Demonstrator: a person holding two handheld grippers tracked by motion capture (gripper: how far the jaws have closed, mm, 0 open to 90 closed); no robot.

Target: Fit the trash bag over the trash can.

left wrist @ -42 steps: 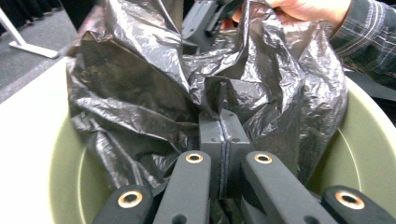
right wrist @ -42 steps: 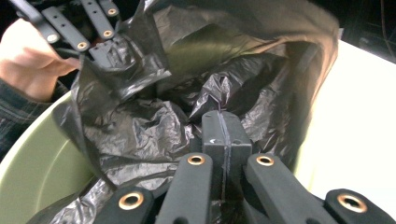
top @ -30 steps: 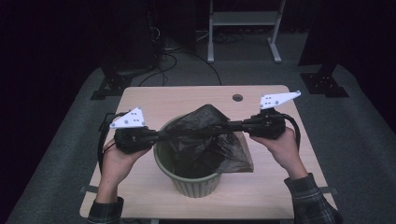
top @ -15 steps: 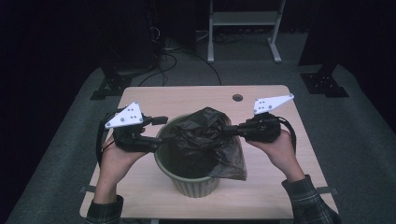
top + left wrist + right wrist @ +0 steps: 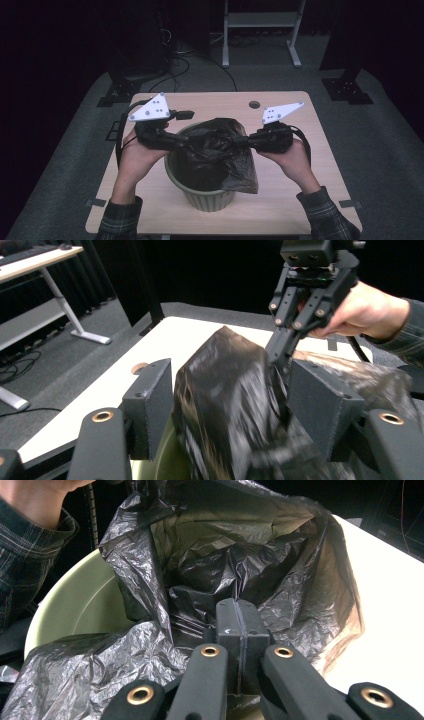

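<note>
Black plastic is what you are working with: a thin bag [image 5: 220, 155] that sits in and over a green bin [image 5: 205, 195] in the middle of the tabletop [image 5: 320, 200]. It looks like you want the bag's mouth wide open so it can line the bin.

On the left, your left gripper [image 5: 182, 132] hangs by the bin's left rim. Its jaws have just been opening and now stand spread. In the left gripper view a fold of bag [image 5: 225, 405] stands up between them, but the pads do not squeeze it. I think you let go here so you can take a new hold nearer the rim.

In the middle, the bag is bunched and crinkly. In the right gripper view its mouth gapes and the pale green bin wall [image 5: 80, 605] shows at the left. Part of the bag hangs over the bin's front right side.

On the right, your right gripper [image 5: 246, 141] has its jaws pressed together, pinching the bag's right edge [image 5: 200, 625]. That hold keeps the bag from slipping down into the bin while your left hand is free.
</note>
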